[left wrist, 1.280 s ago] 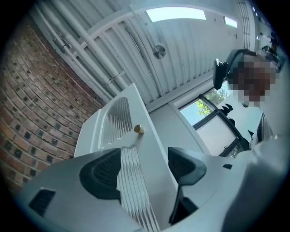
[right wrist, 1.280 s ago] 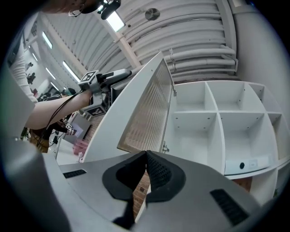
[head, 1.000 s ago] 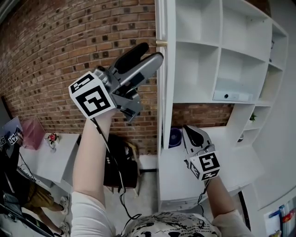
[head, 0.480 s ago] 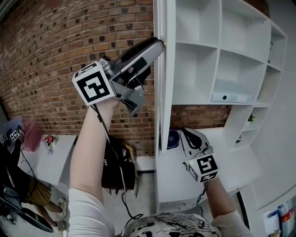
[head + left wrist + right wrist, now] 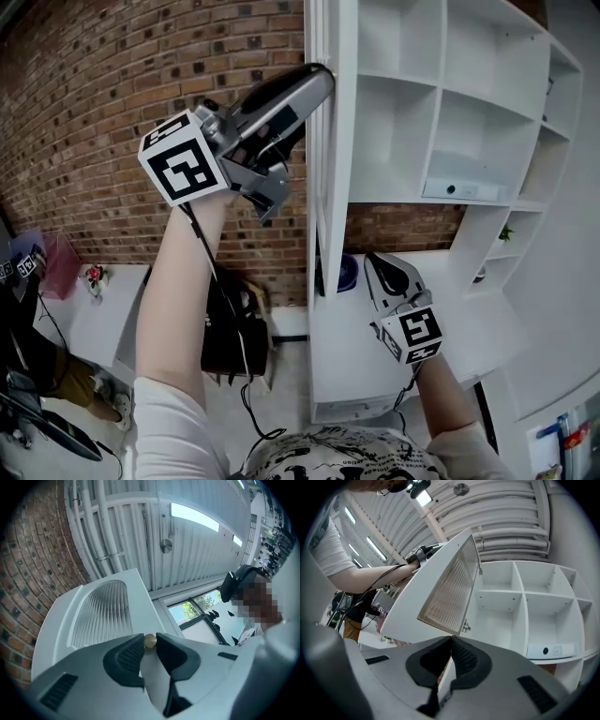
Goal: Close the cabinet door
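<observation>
The white cabinet door (image 5: 320, 178) stands open, seen edge-on in the head view. It has a ribbed glass panel (image 5: 101, 616) and a small brass knob (image 5: 149, 641). My left gripper (image 5: 323, 75) is raised to the door's edge. Its jaws have just been closing, and the pads now press on the knob from both sides. My right gripper (image 5: 380, 267) is held lower, in front of the cabinet, shut with nothing between its fingers (image 5: 464, 656). From the right gripper view, the door (image 5: 440, 592) hangs out to the left of the open shelves.
White shelving (image 5: 441, 94) fills the right, with a flat white device (image 5: 459, 190) on one shelf and a blue object (image 5: 348, 274) below. A brick wall (image 5: 112, 94) is behind. Lower left are a black chair (image 5: 234, 333) and a white desk (image 5: 94, 319).
The left gripper moved up and right to the door's edge, and its wide-open jaws closed round the knob. The right gripper stayed about where it was.
</observation>
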The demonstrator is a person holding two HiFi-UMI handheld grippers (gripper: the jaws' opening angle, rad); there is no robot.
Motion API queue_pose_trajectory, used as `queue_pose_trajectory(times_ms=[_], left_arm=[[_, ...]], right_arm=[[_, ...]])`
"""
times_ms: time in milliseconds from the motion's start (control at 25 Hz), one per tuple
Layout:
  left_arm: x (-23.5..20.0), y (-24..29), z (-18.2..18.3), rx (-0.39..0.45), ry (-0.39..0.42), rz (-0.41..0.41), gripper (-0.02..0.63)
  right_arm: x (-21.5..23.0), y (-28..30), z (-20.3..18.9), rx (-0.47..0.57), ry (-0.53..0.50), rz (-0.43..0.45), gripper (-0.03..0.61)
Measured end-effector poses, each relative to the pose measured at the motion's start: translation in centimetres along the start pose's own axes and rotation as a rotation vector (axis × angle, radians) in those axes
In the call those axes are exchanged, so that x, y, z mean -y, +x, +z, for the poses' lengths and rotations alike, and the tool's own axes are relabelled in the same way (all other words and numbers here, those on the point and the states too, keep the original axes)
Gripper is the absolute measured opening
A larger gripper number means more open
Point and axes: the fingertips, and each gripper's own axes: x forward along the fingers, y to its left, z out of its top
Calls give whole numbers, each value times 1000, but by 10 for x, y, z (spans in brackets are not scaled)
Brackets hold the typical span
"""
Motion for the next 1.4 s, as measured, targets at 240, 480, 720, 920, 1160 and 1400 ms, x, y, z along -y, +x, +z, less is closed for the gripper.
queue_pose_trajectory(times_ms=[240,480,720,920,1160,1400], left_arm=[[2,20,-11,-30,20,70,92],[6,49,-28,-57,58,129,92],[2,77,-43,-52,69,192,92],[-2,98,-58,-59,77,273,91],[-12,123,-76,-76,102,363,91],[-25,154,-101,-71,118,442,87]], right_arm=[[24,-9,-8,3,32,23,15],[52,-20,-15,6,49,41,15],[79,-31,-19,10,48,79,15],[107,-39,-24,25,65,89,15],[129,-46,-34,49,102,133,15],[153,-49,-44,69,124,160,15]])
